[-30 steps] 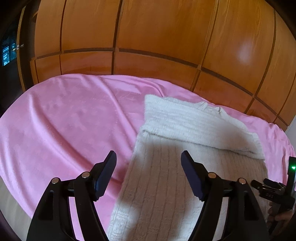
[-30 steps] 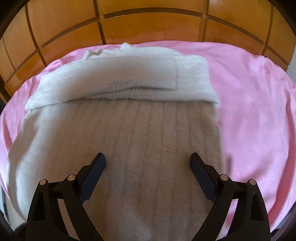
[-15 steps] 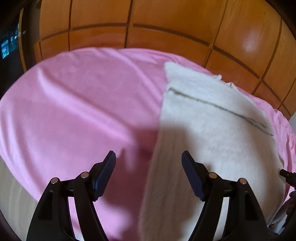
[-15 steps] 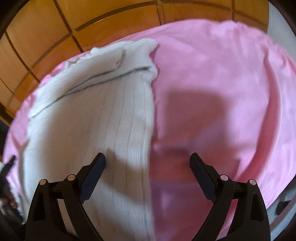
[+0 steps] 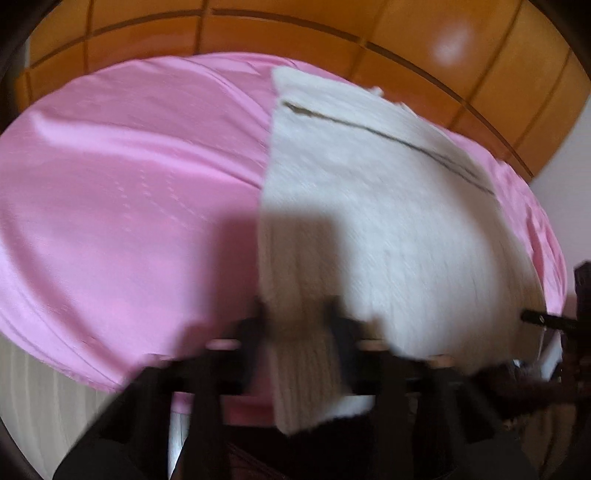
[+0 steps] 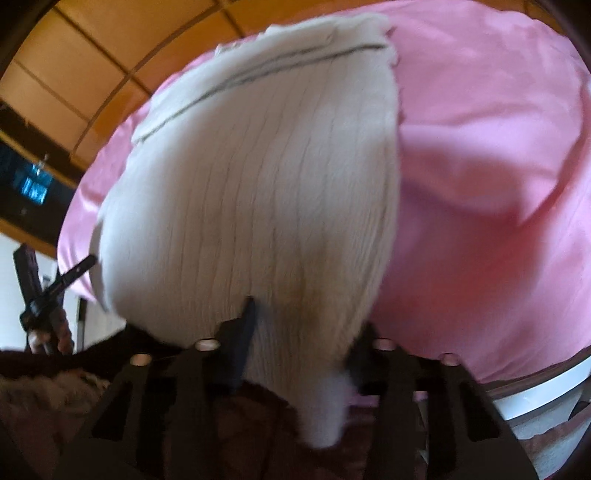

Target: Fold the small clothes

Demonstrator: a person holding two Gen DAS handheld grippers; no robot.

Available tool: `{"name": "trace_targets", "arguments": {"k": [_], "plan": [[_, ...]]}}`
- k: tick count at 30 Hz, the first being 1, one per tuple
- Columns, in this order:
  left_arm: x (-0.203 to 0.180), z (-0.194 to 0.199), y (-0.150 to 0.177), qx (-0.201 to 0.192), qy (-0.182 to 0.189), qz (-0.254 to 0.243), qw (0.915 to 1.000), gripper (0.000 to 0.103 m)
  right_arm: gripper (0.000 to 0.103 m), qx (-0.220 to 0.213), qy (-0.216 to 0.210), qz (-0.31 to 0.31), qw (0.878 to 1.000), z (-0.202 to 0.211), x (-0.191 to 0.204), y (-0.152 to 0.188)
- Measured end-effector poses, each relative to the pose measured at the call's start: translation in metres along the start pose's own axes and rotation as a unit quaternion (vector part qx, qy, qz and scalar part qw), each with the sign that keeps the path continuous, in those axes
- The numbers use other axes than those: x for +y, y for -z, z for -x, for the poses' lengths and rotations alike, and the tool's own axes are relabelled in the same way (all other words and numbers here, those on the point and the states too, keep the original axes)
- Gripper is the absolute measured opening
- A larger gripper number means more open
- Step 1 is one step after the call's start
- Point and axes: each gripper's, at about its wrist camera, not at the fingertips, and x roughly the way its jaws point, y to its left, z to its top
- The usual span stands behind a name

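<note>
A: Start nearest you. Your left hand-held gripper [image 5: 297, 325] has its jaws drawn narrow around the near left corner of the cream ribbed knit garment [image 5: 388, 221], with the hem hanging down between them. Your right hand-held gripper [image 6: 306, 332] has the near right corner between its jaws too. Both views are blurred, so I can't swear either pinch is firm.

B: And where does the garment sit?

A: It lies flat on the pink bed sheet [image 5: 129, 184], running away from you, with its far end doubled over; a dark line marks that fold. In the left view it lies on the sheet's right part. Beyond it stands the orange wooden panelled wall [image 5: 258, 33].

B: What could go wrong from here?

A: My judgement: you hold only a thin strip of hem in each gripper. If you lift fast, the loose knit may slide out of one jaw, and that corner would drop, skewing the fold. If you raise one hand ahead of the other, the edges won't meet square. The sheet looks slippery, so if you drag rather than lift, the whole piece could creep toward you and undo the doubled far end.
</note>
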Motion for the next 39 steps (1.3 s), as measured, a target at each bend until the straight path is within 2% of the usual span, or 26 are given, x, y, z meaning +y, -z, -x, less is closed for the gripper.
{"name": "trace_targets", "arguments": {"k": [2,5,6,10,13,15,16,17,18,19,20,21,22,23,26,29,31,32,33,34,35,36,37,39], "plan": [[-0.001,0.008,-0.003,-0.010,0.014,-0.004,0.9998,0.005,0.007,-0.014,-0.021,0.012,1.000,0.009,0.008,-0.005],[-0.001,0.026,-0.020,-0.039,0.066,0.013,0.9970,0.005,0.007,-0.059,-0.060,0.016,0.996,0.031,0.019,-0.024],[-0.001,0.029,-0.027,-0.046,0.078,0.020,0.9957,0.005,0.007,-0.083,-0.075,0.007,0.994,0.038,0.019,-0.035],[0.000,0.024,-0.070,-0.066,0.126,0.058,0.9882,0.005,0.007,-0.128,-0.094,-0.053,0.986,0.039,0.002,-0.075],[0.002,0.005,-0.108,-0.061,0.137,0.083,0.9851,0.005,0.007,-0.143,-0.079,-0.091,0.982,0.026,-0.011,-0.108],[0.005,-0.012,-0.132,-0.054,0.127,0.108,0.9846,0.006,0.007,-0.142,-0.068,-0.116,0.981,0.014,-0.020,-0.127],[0.003,-0.020,-0.149,-0.056,0.125,0.103,0.9852,0.007,0.007,-0.141,-0.057,-0.119,0.981,0.009,-0.022,-0.135],[0.001,-0.025,-0.160,-0.063,0.108,0.102,0.9868,0.012,0.007,-0.144,-0.046,-0.124,0.981,0.006,-0.028,-0.144],[0.001,-0.029,-0.169,-0.068,0.089,0.110,0.9876,0.021,0.007,-0.147,-0.047,-0.134,0.979,0.006,-0.035,-0.148],[0.003,-0.033,-0.179,-0.072,0.085,0.119,0.9866,0.031,0.017,-0.152,-0.058,-0.143,0.976,0.006,-0.039,-0.152],[0.006,-0.034,-0.185,-0.084,0.091,0.128,0.9841,0.058,0.029,-0.158,-0.066,-0.147,0.974,0.010,-0.043,-0.154],[0.010,-0.030,-0.185,-0.096,0.078,0.137,0.9828,0.073,0.062,-0.165,-0.070,-0.151,0.972,0.012,-0.045,-0.154],[0.013,-0.028,-0.185,-0.104,0.066,0.140,0.9824,0.073,0.076,-0.178,-0.074,-0.154,0.969,0.018,-0.049,-0.151],[0.016,-0.028,-0.185,-0.107,0.062,0.137,0.9829,0.073,0.083,-0.190,-0.076,-0.156,0.966,0.024,-0.052,-0.147],[0.029,-0.033,-0.170,-0.098,0.064,0.132,0.9843,0.073,0.083,-0.185,-0.075,-0.147,0.969,0.032,-0.062,-0.129],[0.037,-0.047,-0.144,-0.066,0.076,0.116,0.9882,0.073,0.083,-0.170,-0.046,-0.133,0.975,0.026,-0.067,-0.111],[0.035,-0.054,-0.127,-0.044,0.085,0.110,0.9893,0.073,0.083,-0.152,-0.042,-0.127,0.979,0.012,-0.066,-0.103],[0.033,-0.059,-0.122,-0.034,0.087,0.106,0.9899,0.067,0.077,-0.145,-0.040,-0.123,0.981,0.005,-0.063,-0.102],[0.030,-0.064,-0.118,-0.026,0.094,0.101,0.9901,0.048,0.069,-0.138,-0.036,-0.113,0.983,-0.002,-0.058,-0.102],[0.026,-0.068,-0.117,-0.018,0.098,0.094,0.9906,0.037,0.065,-0.128,-0.016,-0.099,0.987,-0.011,-0.052,-0.102],[0.022,-0.070,-0.116,-0.017,0.086,0.087,0.9924,0.028,0.059,-0.123,0.010,-0.084,0.989,-0.020,-0.045,-0.105],[0.020,-0.070,-0.117,-0.018,0.079,0.081,0.9934,0.014,0.043,-0.123,0.018,-0.079,0.989,-0.023,-0.042,-0.107],[0.018,-0.070,-0.120,-0.019,0.078,0.079,0.9936,0.013,0.027,-0.122,0.013,-0.081,0.989,-0.025,-0.041,-0.111],[0.016,-0.062,-0.122,-0.029,0.073,0.084,0.9934,0.010,0.022,-0.127,0.011,-0.083,0.988,-0.016,-0.038,-0.114]]}}
